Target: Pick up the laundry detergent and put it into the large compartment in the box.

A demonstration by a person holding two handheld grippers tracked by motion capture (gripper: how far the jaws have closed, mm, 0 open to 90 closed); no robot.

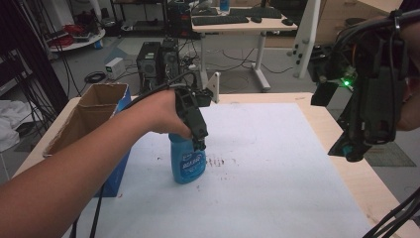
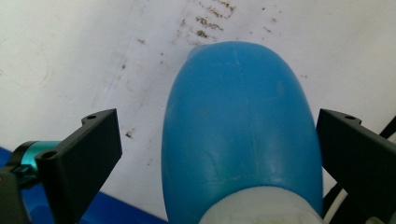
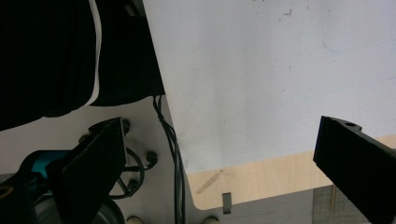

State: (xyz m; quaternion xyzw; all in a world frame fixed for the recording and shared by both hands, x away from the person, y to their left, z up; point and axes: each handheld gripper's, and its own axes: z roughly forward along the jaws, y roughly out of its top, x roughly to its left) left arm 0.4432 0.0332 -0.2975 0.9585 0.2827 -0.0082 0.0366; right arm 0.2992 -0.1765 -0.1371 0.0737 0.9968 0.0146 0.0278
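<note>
Up close, left gripper (image 2: pixel 217 154) jaws flank the blue bottle (image 2: pixel 240 126), untouched.

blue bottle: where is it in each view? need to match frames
High view: blue bottle stands left of centre, under the left gripper.
Left gripper view: bottle centre, between open jaws.
Right gripper view: not in it.
Shared landmark: white sheet on the table.
</note>
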